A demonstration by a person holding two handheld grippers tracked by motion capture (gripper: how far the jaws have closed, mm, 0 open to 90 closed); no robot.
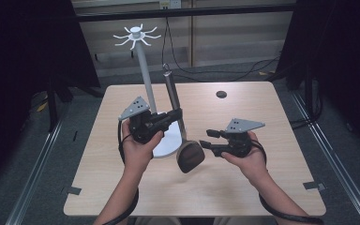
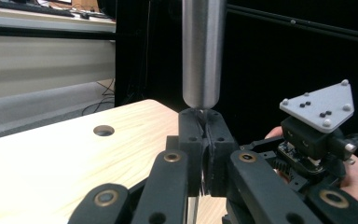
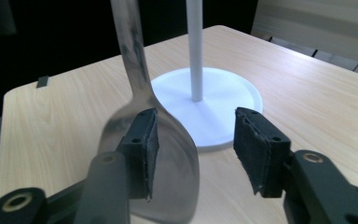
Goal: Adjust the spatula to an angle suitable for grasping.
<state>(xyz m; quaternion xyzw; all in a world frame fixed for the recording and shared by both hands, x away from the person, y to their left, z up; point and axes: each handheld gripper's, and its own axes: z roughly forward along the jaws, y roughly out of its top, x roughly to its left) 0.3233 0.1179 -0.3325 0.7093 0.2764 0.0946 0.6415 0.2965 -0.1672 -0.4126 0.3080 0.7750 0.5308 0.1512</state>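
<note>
High view: light wooden table with a white rack stand with round base and hooked top. The left gripper is clamped on the neck of a long metal spatula with dark blade and steel handle, holding it upright and slightly tilted, blade down near the table just beside the stand's base, handle rising beside the white pole. The right gripper sits just right of the blade, jaws parted, not touching it.

Left gripper view: both black jaws pressed together on the thin spatula neck, the thick steel handle rising straight above them. The right gripper with grey plate is near, at the right. A round hole is in the tabletop.

Right gripper view: right gripper jaws stand apart, released; the spatula blade is behind the left pad, nothing pressed between them. The white base is behind.
</note>
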